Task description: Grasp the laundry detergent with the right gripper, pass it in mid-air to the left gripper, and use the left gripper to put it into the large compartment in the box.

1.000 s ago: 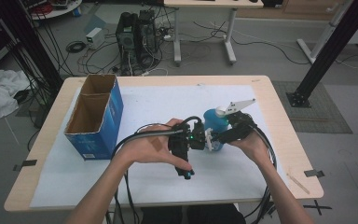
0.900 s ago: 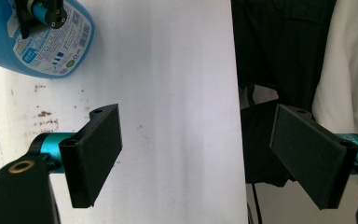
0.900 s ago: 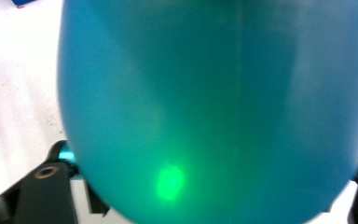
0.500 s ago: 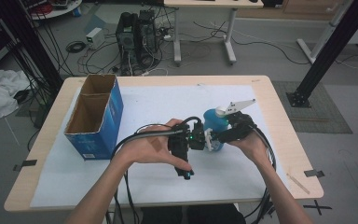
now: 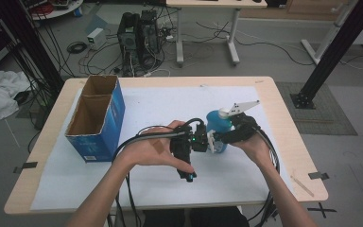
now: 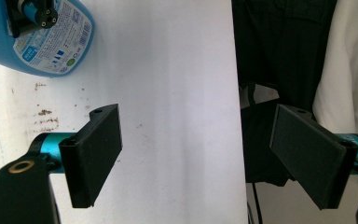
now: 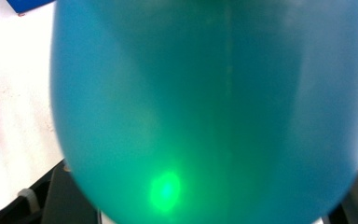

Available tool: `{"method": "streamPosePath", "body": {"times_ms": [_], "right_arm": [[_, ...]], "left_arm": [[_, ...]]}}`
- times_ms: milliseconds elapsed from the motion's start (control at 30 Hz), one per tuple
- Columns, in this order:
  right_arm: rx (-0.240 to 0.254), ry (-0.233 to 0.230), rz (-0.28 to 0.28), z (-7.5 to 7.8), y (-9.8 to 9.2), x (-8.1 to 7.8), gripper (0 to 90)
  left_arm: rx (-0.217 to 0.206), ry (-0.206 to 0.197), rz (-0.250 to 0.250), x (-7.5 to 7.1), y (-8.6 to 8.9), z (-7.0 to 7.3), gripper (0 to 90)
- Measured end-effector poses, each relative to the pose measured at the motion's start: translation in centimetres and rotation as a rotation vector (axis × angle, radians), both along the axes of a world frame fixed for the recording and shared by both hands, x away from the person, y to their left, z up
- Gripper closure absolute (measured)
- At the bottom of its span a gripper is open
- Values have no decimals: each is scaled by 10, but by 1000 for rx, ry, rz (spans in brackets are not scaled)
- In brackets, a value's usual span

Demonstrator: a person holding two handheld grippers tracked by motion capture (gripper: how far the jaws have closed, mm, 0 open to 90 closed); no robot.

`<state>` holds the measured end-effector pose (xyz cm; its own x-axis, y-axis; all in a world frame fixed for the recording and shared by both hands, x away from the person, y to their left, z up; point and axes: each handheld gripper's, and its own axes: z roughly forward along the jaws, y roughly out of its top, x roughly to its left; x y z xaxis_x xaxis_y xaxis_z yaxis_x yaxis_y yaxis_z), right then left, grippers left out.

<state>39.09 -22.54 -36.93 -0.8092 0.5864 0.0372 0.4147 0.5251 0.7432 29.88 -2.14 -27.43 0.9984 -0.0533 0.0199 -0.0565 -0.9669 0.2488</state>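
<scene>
A blue plastic bottle [image 5: 219, 124] stands upright on the white mat, right of centre. My right gripper [image 5: 216, 140] reaches it from the right, and its jaws have just been closing with the bottle [image 7: 209, 107] between them. They now lie against both of its sides. My left gripper [image 5: 187, 174] is beside the bottle on its left and points toward the table's near edge. In the left gripper view its jaws stand wide open [image 6: 209, 158] with nothing between them. The bottle's labelled base [image 6: 42, 44] is at the upper left there.
A tall blue cardboard box [image 5: 97, 118], open on top, stands at the left of the table. The white mat [image 5: 160, 104] covers most of the wooden tabletop. Cables trail from both grippers over the near edge.
</scene>
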Motion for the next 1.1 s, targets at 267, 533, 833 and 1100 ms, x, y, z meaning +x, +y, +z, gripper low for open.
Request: {"method": "streamPosePath", "body": {"times_ms": [267,533,833,1100], "right_arm": [[7,11,4,0,0,0,369],[14,13,15,0,0,0,398],[-1,-27,30,0,1,-2,437],[10,-47,25,-2,1,-5,449]], "left_arm": [[-1,0,1,0,0,0,168],[-3,0,3,0,0,0,168],[-4,2,3,0,1,0,168],[3,-2,1,1,2,0,168]]}}
